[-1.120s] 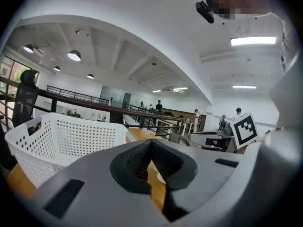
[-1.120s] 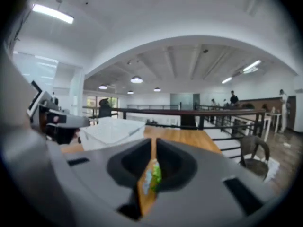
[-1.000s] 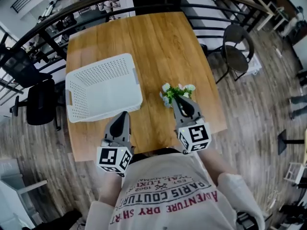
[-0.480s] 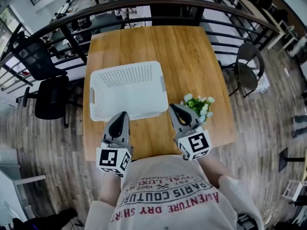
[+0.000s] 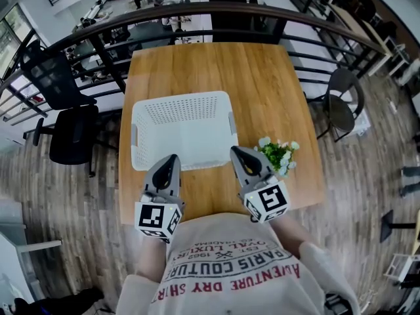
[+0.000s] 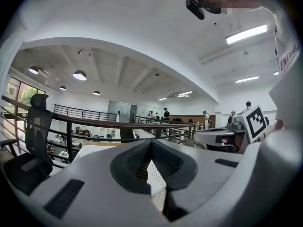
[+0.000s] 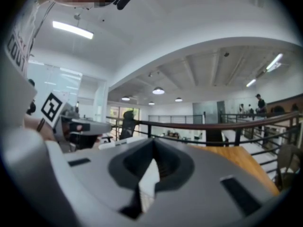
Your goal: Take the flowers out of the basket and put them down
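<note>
Your R gripper (image 5: 236, 153) is shut, nothing in it; flowers (image 5: 278, 155) sit on the table (image 5: 210, 64) just to its right, maybe upright. L gripper (image 5: 170, 159) shut too, empty. Basket (image 5: 184, 107) is right ahead of both tips.

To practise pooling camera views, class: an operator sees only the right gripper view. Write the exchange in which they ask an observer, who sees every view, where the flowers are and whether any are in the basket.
Operator: My jaws look shut with nothing between them, and I see no flowers. Where are they?
Observer: The flowers are on the table, just to the right of the right gripper and apart from it.
Operator: Are there any in the basket?
Observer: No. The head view looks down into the white basket and shows no flowers in it. It sits on the table to the left of the flowers.
</note>
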Motion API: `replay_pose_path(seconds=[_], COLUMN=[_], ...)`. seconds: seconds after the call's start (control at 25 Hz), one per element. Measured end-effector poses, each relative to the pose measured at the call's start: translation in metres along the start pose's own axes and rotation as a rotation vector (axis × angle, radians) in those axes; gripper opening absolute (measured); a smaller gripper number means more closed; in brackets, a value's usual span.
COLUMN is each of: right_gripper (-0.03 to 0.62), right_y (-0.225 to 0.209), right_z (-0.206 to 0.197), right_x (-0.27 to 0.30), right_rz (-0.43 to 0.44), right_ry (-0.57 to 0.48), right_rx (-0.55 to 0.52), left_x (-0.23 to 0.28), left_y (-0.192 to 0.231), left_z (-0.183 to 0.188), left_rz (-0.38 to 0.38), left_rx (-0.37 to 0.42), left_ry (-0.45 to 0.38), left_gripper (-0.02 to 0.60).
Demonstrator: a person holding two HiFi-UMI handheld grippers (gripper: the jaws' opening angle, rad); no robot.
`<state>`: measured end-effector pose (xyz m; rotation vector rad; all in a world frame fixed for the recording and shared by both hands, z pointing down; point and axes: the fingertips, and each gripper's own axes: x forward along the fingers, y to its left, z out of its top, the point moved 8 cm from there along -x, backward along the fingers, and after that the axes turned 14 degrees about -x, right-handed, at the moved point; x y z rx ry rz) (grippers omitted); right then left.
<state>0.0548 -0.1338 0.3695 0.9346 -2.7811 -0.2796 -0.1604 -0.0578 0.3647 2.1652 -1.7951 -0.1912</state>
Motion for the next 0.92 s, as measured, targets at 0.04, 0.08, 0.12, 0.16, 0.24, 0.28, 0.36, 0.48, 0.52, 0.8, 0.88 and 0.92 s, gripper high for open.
replay_pose_path(seconds=[0.04,0.08,0.12,0.16,0.24,0.28,0.36,0.48,0.52,0.8,0.88,0.92], right_gripper=[0.032,0.032,0.032,0.032,0.032,0.032,0.032,0.032,0.032,0.032,0.032,0.032], right_y=[-0.0001,-0.0003,-0.0008,-0.0013,-0.0017,-0.0016,-0.0011,-0.0004,-0.0003,0.0001,0.0004,0.0006], right_z=[0.0003,0.0007,0.0012,0.0016,0.0020,0.0019,0.0015,0.0023,0.0027,0.0053,0.0048,0.0045], right_x=[0.0015,0.0028,0.0038,0.0047,0.0059,0.0064,0.0069,0.0059,0.0057,0.0035,0.0036,0.0035], right_rz=[0.000,0.000,-0.001,-0.003,-0.009,-0.012,-0.012,-0.005,-0.004,-0.005,-0.006,-0.006], right_ry=[0.001,0.000,-0.001,-0.002,-0.004,-0.002,0.003,0.007,0.006,-0.003,-0.003,-0.003], right_rx=[0.001,0.002,0.001,0.001,0.002,0.007,0.017,0.019,0.017,0.009,0.006,0.004], left_x=[0.0004,0.0009,0.0015,0.0019,0.0018,0.0016,0.0011,-0.0001,-0.0006,-0.0046,-0.0050,-0.0051], left_y=[0.0009,0.0015,0.0019,0.0022,0.0028,0.0033,0.0037,0.0019,0.0014,0.0000,0.0000,-0.0001], left_z=[-0.0002,-0.0002,0.0000,0.0002,0.0010,0.0015,0.0022,0.0032,0.0037,0.0033,0.0028,0.0024], left_rz=[-0.001,-0.001,-0.002,-0.002,-0.003,-0.002,-0.001,-0.001,-0.001,0.001,0.002,0.002], left_rx=[0.001,0.003,0.005,0.007,0.010,0.011,0.010,0.013,0.014,0.011,0.011,0.011], left_ry=[0.001,0.002,0.004,0.005,0.005,0.005,0.005,0.008,0.008,0.006,0.008,0.009], left_gripper=[0.011,0.011,0.011,0.011,0.011,0.011,0.011,0.011,0.011,0.011,0.011,0.011])
